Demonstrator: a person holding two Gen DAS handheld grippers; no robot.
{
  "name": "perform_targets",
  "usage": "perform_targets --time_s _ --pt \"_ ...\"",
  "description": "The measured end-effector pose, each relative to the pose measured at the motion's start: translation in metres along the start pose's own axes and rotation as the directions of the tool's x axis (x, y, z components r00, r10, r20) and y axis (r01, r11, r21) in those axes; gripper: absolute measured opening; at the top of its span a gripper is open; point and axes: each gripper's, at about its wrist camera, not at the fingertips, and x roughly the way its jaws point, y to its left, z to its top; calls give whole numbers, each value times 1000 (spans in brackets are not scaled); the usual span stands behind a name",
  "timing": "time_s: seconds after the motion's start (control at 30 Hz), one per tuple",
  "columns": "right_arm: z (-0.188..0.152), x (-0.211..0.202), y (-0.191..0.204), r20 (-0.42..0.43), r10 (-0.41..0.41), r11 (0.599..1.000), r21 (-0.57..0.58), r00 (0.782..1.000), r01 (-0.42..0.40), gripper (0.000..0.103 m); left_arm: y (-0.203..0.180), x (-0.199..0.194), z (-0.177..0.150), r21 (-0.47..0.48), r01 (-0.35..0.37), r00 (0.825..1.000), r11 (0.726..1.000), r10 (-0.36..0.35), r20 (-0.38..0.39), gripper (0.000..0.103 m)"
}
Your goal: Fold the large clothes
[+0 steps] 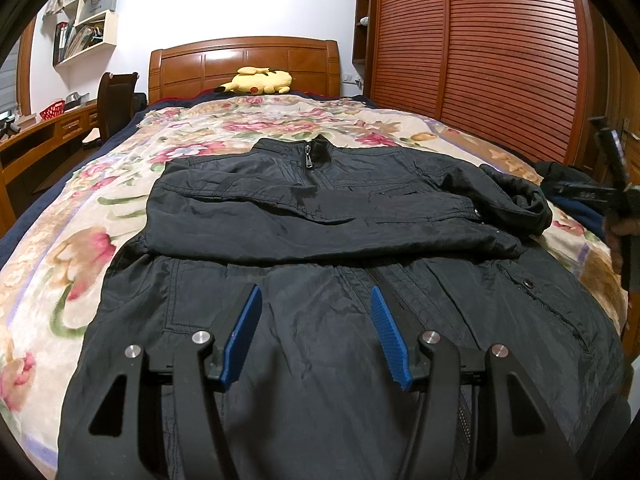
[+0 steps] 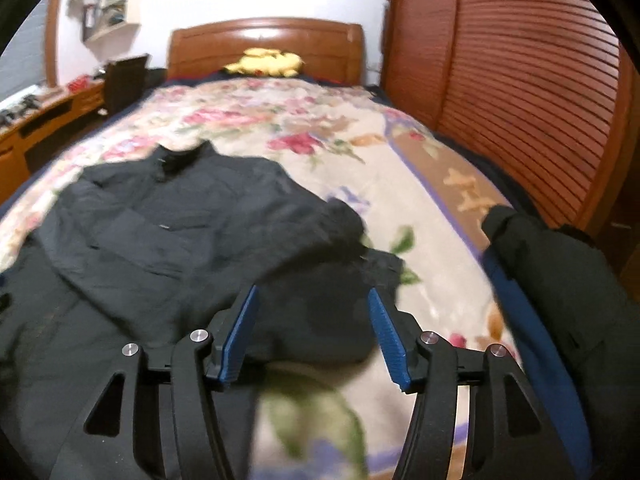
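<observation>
A large black zip jacket lies front up on the flowered blanket of a bed, collar toward the headboard. One sleeve is folded across the chest, and its cuff reaches the right side. The other sleeve lies bunched at the right shoulder. My left gripper hovers open over the jacket's lower front by the zip, with nothing between its blue pads. My right gripper is open over the jacket's right edge, where dark cloth and blanket lie under it. That view is blurred.
A yellow plush toy rests by the wooden headboard. A slatted wooden wardrobe runs along the right. A desk and chair stand on the left. More dark clothes are heaped at the bed's right edge.
</observation>
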Motion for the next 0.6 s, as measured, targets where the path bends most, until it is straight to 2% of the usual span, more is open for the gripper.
perform_targets --time_s 0.17,0.3,0.47,0.6 --pt "-10 41 -17 -78 -12 997 73 997 18 58 -1 0 -1 1 1 1000 1000 -1 -1 56" --pt "-18 71 -23 -169 -60 994 76 984 74 60 -1 1 -1 0 4 1000 1000 -4 -2 56" --pt "-27 88 -28 -241 -2 992 121 970 32 63 -1 0 -1 0 5 1000 1000 -5 -2 56" --pt "-30 88 -34 -254 40 989 150 966 -2 63 -1 0 -1 0 4 1000 1000 -4 -2 56"
